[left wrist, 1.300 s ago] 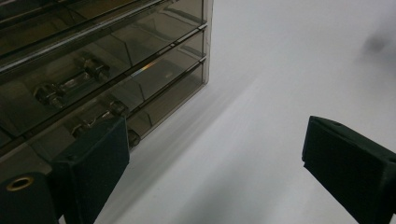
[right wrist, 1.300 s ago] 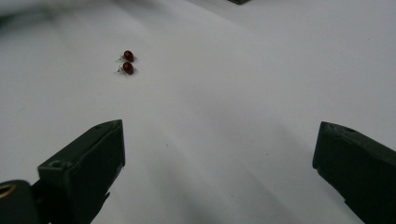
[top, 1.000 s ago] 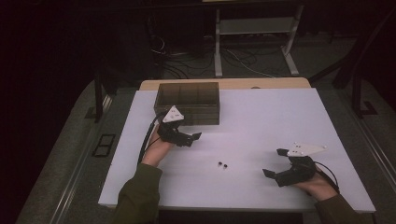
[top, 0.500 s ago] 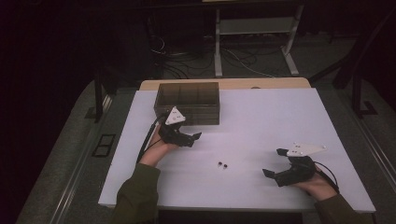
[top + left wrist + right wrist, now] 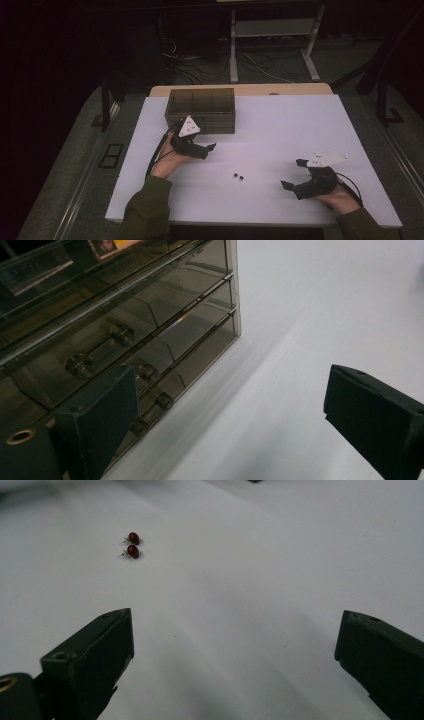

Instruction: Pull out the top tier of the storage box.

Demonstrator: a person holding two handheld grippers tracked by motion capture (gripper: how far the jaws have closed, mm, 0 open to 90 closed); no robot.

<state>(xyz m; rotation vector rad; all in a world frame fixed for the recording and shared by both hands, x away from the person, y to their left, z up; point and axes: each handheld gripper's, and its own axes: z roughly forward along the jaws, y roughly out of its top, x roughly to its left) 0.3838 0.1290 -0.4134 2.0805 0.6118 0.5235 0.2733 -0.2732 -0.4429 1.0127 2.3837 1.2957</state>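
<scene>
The left gripper (image 5: 206,148) hangs released at the drawer fronts of the smoky translucent plastic drawer box (image 5: 201,109) at twelve o'clock on the white bench (image 5: 280,125). The right gripper (image 5: 292,175), also spread wide and empty, faces two small dark red bead ear studs (image 5: 131,545) lying side by side mid-bench — roughly its nine o'clock. Seemingly the opening approach: next, a drawer must be pulled out and a stud pinched delicately.

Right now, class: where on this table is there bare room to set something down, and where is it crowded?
Free: the wide white stretch right of the drawer box, up to the table's far right corner. Also free: between the two red earrings and the right gripper. Crowded: the front of the box, where the left gripper sits.
</scene>
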